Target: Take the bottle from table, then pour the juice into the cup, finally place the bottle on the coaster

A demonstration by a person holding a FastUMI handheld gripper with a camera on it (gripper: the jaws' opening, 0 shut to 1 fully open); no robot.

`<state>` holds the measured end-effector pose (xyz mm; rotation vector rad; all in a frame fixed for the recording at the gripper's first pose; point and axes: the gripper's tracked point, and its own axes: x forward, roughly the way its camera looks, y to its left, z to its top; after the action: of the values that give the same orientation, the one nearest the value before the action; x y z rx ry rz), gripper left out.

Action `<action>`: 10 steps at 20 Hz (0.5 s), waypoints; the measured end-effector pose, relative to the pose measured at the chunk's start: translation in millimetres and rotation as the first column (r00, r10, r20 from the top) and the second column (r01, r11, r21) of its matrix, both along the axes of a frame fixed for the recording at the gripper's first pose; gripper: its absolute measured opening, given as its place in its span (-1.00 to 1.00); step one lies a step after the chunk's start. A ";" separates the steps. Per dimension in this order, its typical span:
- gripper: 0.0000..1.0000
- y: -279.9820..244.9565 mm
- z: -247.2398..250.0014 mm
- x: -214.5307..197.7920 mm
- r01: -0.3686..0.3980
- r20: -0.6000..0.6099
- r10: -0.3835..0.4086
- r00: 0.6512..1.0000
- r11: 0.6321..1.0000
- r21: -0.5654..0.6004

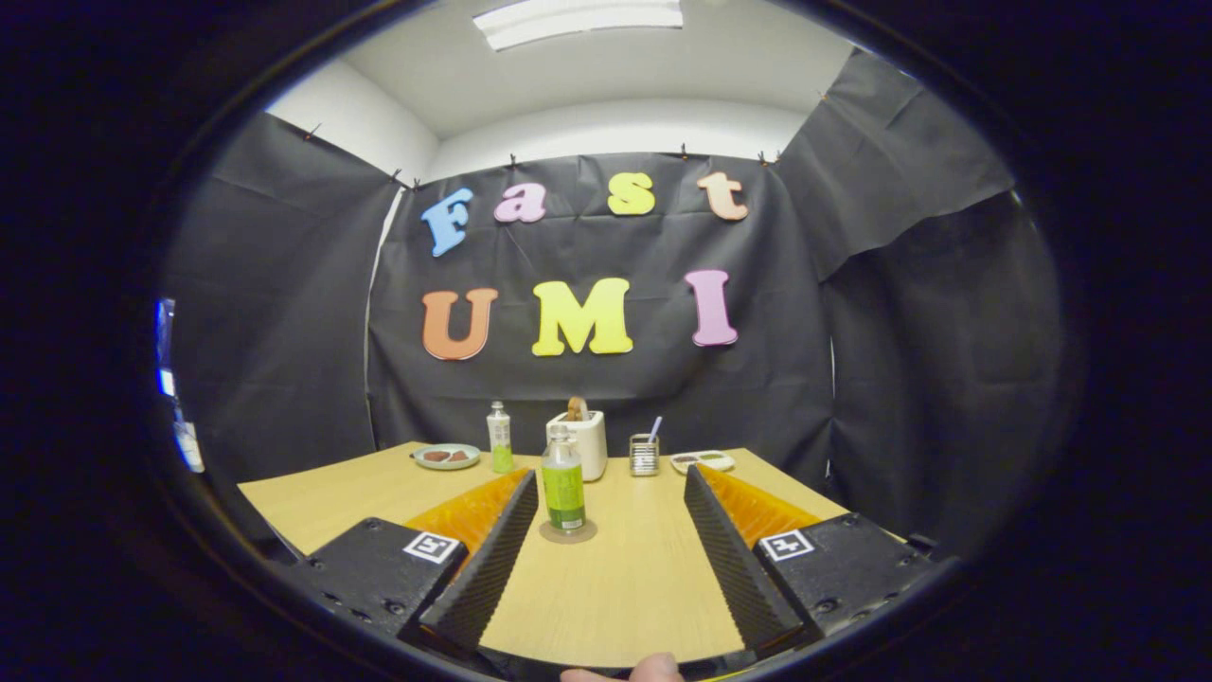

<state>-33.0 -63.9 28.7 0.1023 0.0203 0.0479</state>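
Observation:
A clear bottle (563,493) with a green label and green juice stands upright on a round brown coaster (568,532) on the wooden table (625,587). It is just ahead of my gripper (611,481), close to the tip of the left finger (492,559) and touching neither finger. The gripper is open, its fingers wide apart with only bare table between them. Farther back and a little left stands a tall clear cup (499,438) with green juice in its lower part.
A white toaster (582,443) with bread in it stands right behind the bottle. Beside it is a mesh holder (644,455) with a straw. A plate (446,457) lies at the back left, a small tray (702,461) at the back right. Black cloth walls the table.

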 end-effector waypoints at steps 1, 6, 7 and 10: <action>0.99 1.5 1.6 -6.4 -0.005 0.003 0.005 1.000 1.000 -0.005; 0.99 1.0 2.6 -23.5 -0.025 0.005 0.025 1.000 1.000 0.004; 0.99 5.8 1.1 -26.1 -0.041 -0.001 0.041 0.999 0.999 -0.008; 0.98 17.9 4.2 -30.8 -0.067 0.015 0.067 0.998 0.998 -0.022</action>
<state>-63.8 -46.0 32.8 0.0794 0.0087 0.1156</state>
